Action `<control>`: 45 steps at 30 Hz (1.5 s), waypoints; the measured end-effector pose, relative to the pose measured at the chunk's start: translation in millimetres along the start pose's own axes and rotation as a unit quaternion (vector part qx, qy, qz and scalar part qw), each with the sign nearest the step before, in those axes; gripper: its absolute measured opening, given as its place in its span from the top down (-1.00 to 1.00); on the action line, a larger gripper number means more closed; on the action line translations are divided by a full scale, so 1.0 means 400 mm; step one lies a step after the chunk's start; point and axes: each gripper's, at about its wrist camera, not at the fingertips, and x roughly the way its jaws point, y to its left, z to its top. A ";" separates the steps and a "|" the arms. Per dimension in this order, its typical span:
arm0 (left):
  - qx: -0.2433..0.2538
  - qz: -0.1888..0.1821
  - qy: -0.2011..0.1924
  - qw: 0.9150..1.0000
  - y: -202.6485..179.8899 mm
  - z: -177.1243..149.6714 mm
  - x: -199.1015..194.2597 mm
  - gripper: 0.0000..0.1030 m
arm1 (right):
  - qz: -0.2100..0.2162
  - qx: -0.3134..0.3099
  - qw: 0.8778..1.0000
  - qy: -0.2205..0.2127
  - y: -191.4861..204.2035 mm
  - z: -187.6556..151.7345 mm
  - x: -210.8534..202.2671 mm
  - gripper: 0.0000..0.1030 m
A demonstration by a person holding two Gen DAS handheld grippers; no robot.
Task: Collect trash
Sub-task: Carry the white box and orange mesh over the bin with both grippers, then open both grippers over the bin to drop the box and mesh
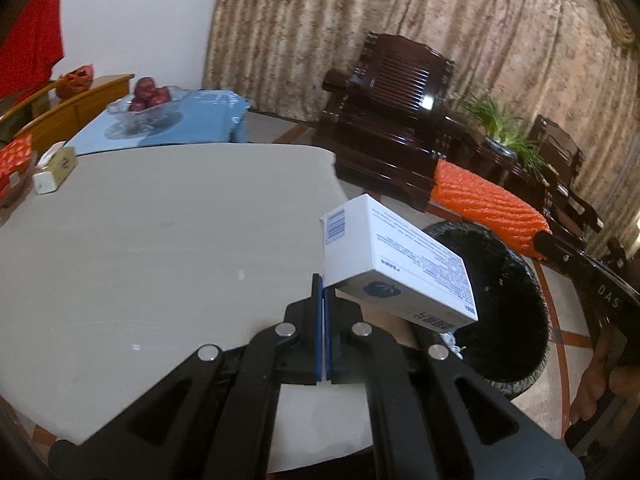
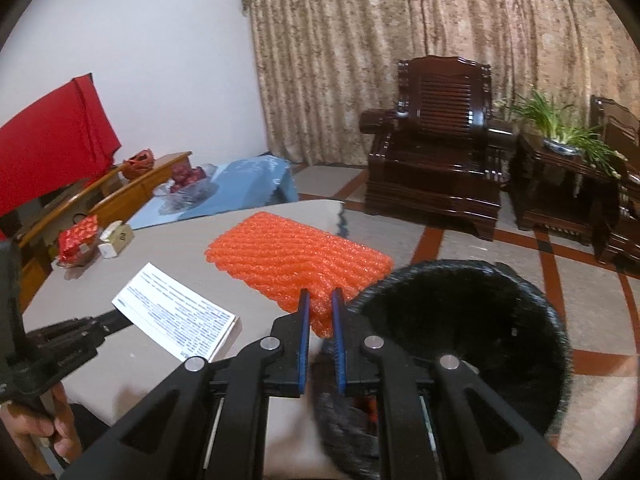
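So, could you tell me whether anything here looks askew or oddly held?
The white box is pinched only at one corner by the left gripper, so it hangs tilted near the black bin. The orange foam net in the right gripper looks fine.

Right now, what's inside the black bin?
Mostly dark. The black bin shows a black-lined interior with no clear item; a pale scrap peeks beside the white box. The box and orange foam net cover part of the opening.
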 end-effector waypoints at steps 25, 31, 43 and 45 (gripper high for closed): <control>0.066 -0.050 0.084 0.993 -0.351 -0.082 0.235 1.00 | -0.089 -0.012 0.994 0.069 -0.327 -0.084 0.008 0.80; 0.077 -0.036 0.110 0.990 -0.411 -0.094 0.296 1.00 | -0.095 -0.010 0.991 0.097 -0.386 -0.087 0.042 0.80; 0.084 0.002 0.161 0.983 -0.478 -0.117 0.399 1.00 | -0.100 -0.032 0.982 0.158 -0.438 -0.129 0.123 0.80; 0.086 0.006 0.167 0.982 -0.482 -0.123 0.411 1.00 | -0.101 -0.031 0.981 0.166 -0.453 -0.134 0.133 0.80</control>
